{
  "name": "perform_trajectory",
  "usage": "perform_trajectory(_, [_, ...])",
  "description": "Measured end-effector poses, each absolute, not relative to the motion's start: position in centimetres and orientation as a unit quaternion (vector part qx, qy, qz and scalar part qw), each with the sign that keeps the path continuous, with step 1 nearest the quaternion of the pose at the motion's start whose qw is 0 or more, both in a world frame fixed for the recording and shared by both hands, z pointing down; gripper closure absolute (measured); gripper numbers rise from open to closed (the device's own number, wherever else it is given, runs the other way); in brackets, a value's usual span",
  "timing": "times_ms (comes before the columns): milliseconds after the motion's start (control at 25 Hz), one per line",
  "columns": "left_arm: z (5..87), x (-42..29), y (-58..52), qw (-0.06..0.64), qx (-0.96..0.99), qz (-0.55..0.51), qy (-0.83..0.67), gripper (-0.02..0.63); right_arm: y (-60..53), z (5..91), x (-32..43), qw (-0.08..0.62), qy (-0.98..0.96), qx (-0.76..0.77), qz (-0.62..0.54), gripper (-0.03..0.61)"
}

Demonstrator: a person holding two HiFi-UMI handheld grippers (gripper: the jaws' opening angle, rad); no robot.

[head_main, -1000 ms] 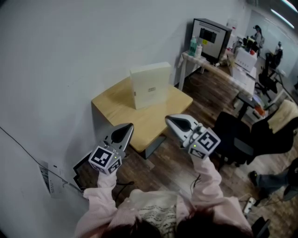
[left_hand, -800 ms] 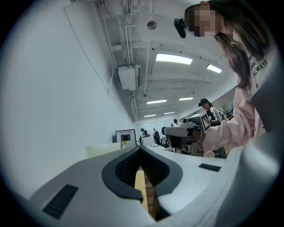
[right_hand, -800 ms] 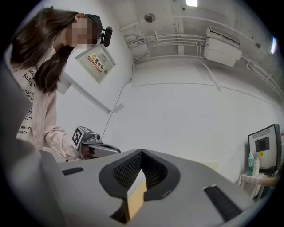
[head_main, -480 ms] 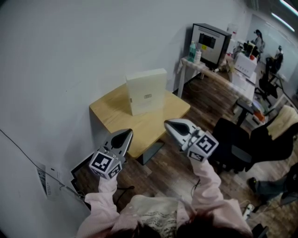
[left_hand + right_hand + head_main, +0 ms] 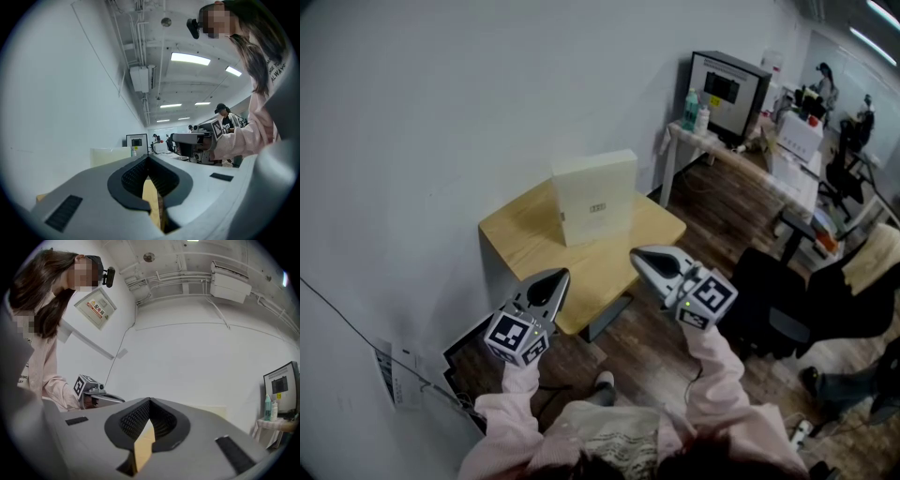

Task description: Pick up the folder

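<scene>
A cream-white box-like folder [image 5: 595, 198] stands upright on a small wooden table [image 5: 530, 230] against the white wall. Its top edge shows pale in the left gripper view [image 5: 110, 154] and just over the jaws in the right gripper view [image 5: 213, 409]. My left gripper [image 5: 555, 278] is shut and empty, held over the table's near left edge. My right gripper [image 5: 638, 256] is shut and empty too, just off the table's near right corner. Both point towards the folder and stand well short of it.
Right of the table a white desk [image 5: 727, 141] carries a monitor [image 5: 727, 89] and bottles [image 5: 694, 106]. A dark office chair [image 5: 778, 291] is close to my right arm. A black frame [image 5: 464, 352] leans low by the wall. People work at far desks.
Both grippers have moved forward a little towards the table and folder, staying shut. The view has shifted slightly with them.
</scene>
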State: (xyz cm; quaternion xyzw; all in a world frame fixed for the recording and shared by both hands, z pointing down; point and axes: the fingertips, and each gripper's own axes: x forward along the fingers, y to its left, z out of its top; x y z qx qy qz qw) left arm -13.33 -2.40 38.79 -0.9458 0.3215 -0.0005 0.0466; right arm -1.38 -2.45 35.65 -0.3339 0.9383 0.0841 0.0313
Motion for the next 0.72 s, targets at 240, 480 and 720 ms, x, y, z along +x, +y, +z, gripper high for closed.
perform_trajectory(240, [39.0, -13.3, -6.2, 0.043, -0.947, -0.004, 0.317, 0.617, -6.1, 36.0, -1.4, 0.027, 0.938, -0.336, 0.075, 0.572])
perform_trajectory(480, [39.2, -13.5, -9.4, 0.036, -0.949, -0.001, 0.313, 0.618, -9.1, 36.3, -1.7, 0.019, 0.938, -0.340, 0.073, 0.572])
perform_trajectory(720, [39.7, -13.6, -12.1, 0.022, -0.950, 0.002, 0.311, 0.617, -11.6, 36.9, -1.8, 0.010, 0.935, -0.347, 0.065, 0.572])
